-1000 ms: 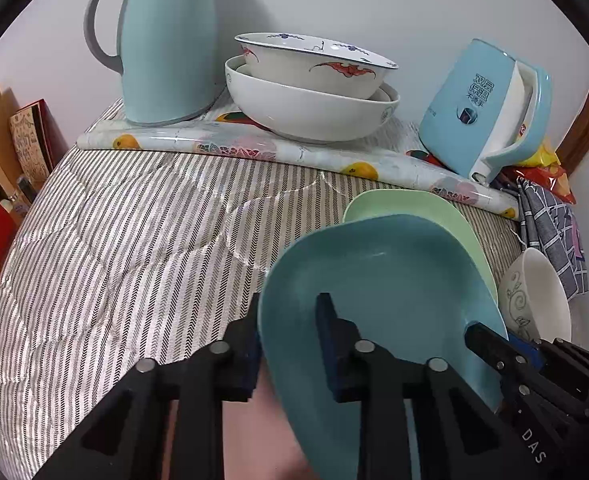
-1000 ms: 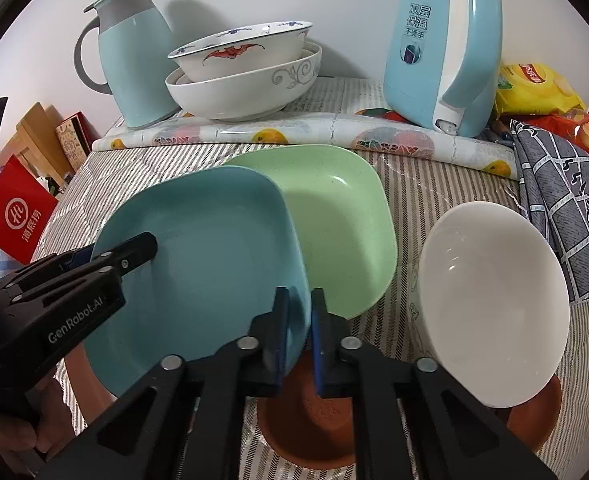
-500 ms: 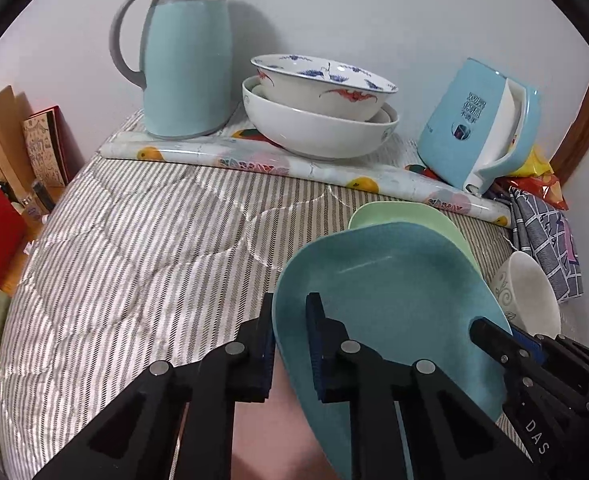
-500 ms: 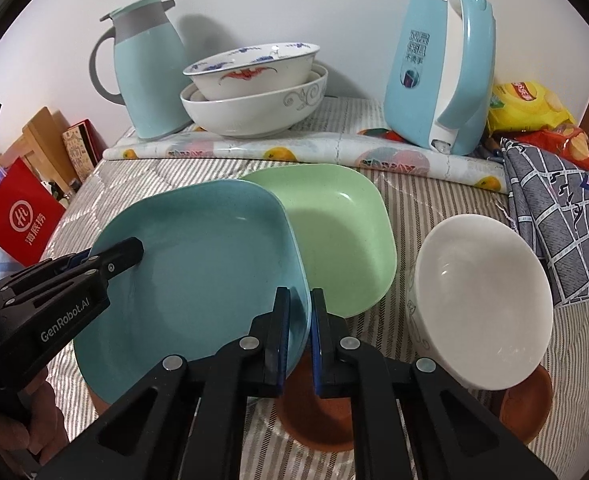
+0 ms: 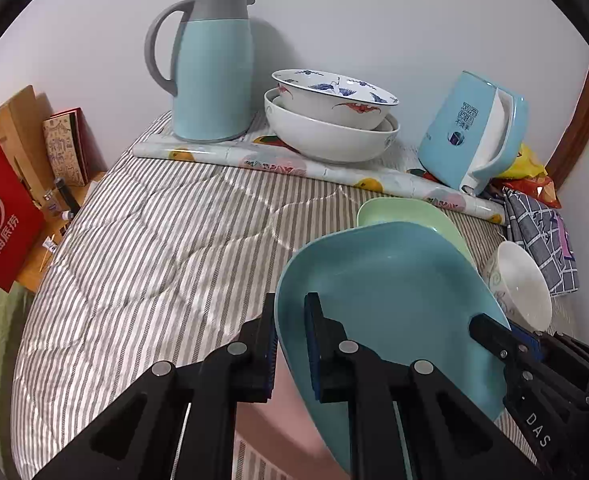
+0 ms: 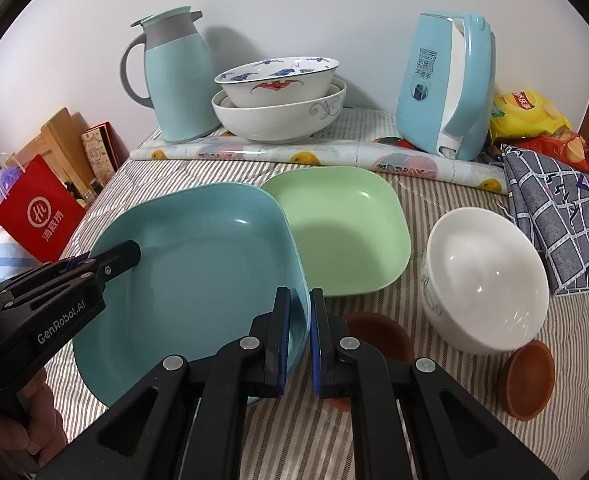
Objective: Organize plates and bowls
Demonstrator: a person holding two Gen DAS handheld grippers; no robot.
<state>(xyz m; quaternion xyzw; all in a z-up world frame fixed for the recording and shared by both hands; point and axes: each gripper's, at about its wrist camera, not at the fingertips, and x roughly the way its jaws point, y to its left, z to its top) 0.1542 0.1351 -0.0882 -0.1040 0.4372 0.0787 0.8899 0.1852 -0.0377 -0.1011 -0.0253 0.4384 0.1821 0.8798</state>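
A blue square plate (image 5: 386, 304) (image 6: 198, 272) is held above the striped cloth by both grippers. My left gripper (image 5: 290, 344) is shut on its left rim and also shows in the right wrist view (image 6: 126, 254). My right gripper (image 6: 299, 320) is shut on its right rim and also shows in the left wrist view (image 5: 490, 330). A green square plate (image 6: 346, 232) (image 5: 406, 212) lies behind it on the cloth. A white bowl (image 6: 486, 280) (image 5: 522, 280) leans tilted at the right. A pink plate (image 5: 290, 412) lies under the blue one.
Two stacked large bowls (image 6: 278, 100), a blue thermos jug (image 6: 170, 76) and a blue kettle (image 6: 446, 84) stand at the back by the wall. Brown saucers (image 6: 528, 380) lie at the front right. A checked cloth (image 6: 562, 216) and snack bags (image 6: 526, 116) are at the right. A red bag (image 6: 40, 216) is left.
Both grippers have lifted the blue plate and drawn back from the table, so the back objects look smaller and lower. The left gripper's jaws have closed tighter on the rim.
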